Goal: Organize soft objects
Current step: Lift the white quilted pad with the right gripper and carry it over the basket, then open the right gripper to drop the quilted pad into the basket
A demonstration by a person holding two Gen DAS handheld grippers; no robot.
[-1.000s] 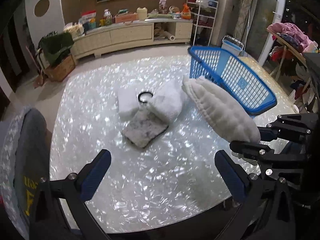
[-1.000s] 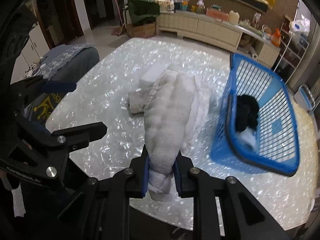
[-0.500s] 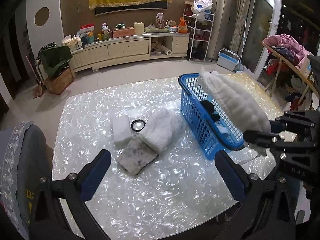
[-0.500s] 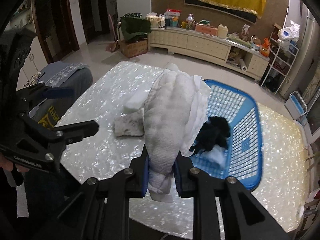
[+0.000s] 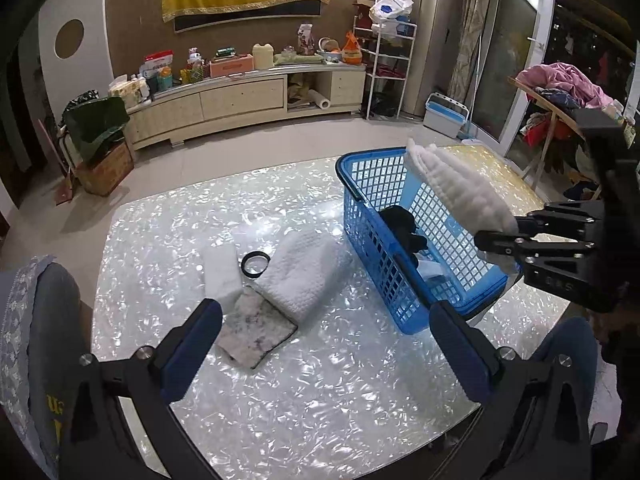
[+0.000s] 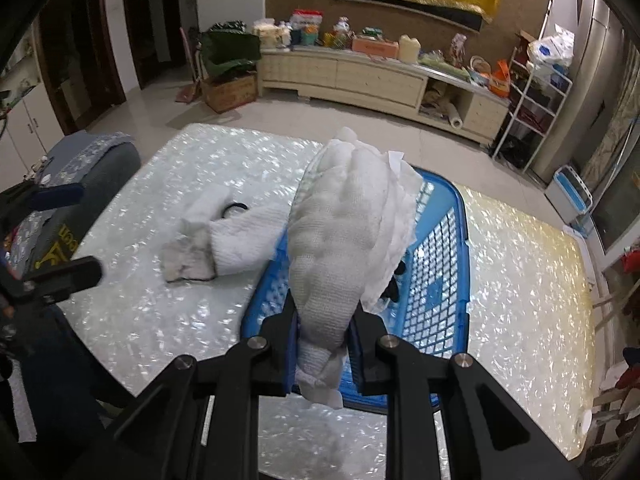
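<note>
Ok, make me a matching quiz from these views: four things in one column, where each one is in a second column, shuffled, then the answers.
Things:
1. white quilted cloth
2. black garment
3. black ring
4. stained grey cloth

Places:
A. inside the blue basket
B. on the table, nearest the left claw
C. clamped in the right claw
D. between the white block and the white towel

Pairs: 1-C, 2-A, 3-D, 4-B

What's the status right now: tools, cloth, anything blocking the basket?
Right tool shut on white cloth, held above blue basket. Left tool open, holding nothing, over table. Nothing visible blocking the drop.
</note>
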